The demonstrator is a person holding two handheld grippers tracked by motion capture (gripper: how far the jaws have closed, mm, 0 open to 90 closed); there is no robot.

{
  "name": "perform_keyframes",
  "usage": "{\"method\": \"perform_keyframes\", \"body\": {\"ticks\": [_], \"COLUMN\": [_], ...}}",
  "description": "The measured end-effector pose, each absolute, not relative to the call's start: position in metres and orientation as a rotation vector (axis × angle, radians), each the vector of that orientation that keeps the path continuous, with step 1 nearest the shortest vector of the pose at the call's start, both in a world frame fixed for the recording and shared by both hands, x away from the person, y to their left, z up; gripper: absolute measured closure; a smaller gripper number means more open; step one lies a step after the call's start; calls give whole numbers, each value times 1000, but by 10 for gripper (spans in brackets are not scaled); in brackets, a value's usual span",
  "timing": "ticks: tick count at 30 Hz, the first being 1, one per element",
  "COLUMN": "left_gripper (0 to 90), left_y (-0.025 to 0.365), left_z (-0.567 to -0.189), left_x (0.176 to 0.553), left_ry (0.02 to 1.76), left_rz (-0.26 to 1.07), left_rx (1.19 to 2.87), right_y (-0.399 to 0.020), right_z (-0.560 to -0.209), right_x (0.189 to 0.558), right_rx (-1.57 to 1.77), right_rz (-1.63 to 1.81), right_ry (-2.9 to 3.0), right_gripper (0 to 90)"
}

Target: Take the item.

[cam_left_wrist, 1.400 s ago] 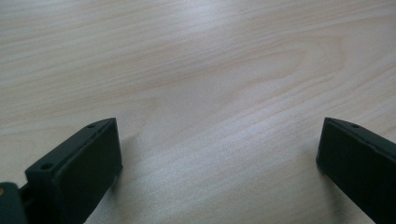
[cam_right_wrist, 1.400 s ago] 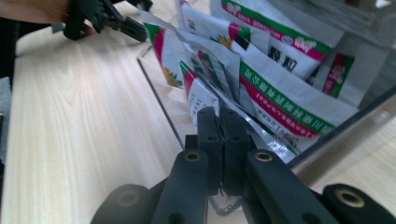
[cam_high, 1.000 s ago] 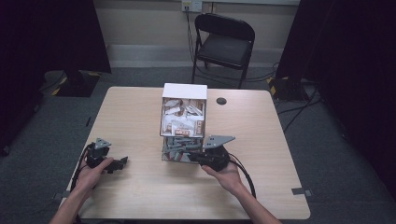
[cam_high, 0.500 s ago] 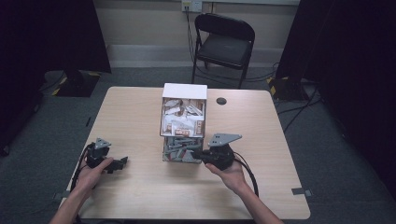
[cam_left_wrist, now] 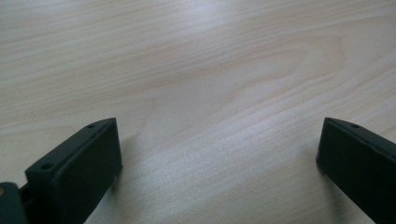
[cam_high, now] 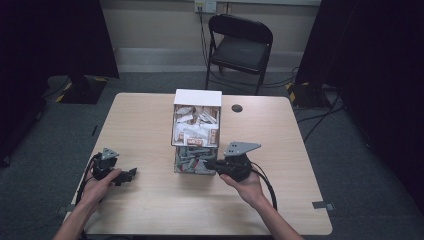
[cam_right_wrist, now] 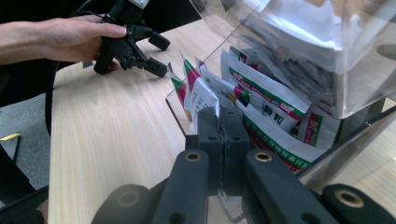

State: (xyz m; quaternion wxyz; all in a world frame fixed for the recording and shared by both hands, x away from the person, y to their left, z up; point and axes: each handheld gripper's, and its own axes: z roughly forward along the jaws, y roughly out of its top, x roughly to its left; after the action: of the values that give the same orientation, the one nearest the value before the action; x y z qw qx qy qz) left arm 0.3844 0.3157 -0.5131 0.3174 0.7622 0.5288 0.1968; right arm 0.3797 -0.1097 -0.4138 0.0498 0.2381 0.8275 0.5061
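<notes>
My right gripper [cam_right_wrist: 219, 116] is pressed together on a sachet [cam_right_wrist: 201, 100] in the clear dispenser's [cam_high: 196, 145] bottom tray; left gripper [cam_high: 131, 174] spread, idle (tabletop). Risk: thin pinch slips, or neighbours drag out.

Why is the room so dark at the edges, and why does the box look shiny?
In the high view, light falls on the table while the room around it stays dark. In the right gripper view, the clear box catches pale glare, and the arms at the bottom edge look soft. In the left gripper view, the wood has a bright sheen near the top.
</notes>
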Motion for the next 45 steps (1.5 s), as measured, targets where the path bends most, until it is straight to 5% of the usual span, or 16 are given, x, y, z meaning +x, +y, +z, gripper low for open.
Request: {"method": "perform_keyframes", "body": {"ticks": [45], "left_gripper": [0], "left_y": [316], "left_z": [-513], "left_x": [384], "left_ry": [1392], "left_rz": [517], "left_rx": [2008], "right_y": [-147], "right_z": [-379], "right_x": [354], "right_rx": [749], "right_rz": [1606], "right_ry": [2449], "right_gripper": [893]}}
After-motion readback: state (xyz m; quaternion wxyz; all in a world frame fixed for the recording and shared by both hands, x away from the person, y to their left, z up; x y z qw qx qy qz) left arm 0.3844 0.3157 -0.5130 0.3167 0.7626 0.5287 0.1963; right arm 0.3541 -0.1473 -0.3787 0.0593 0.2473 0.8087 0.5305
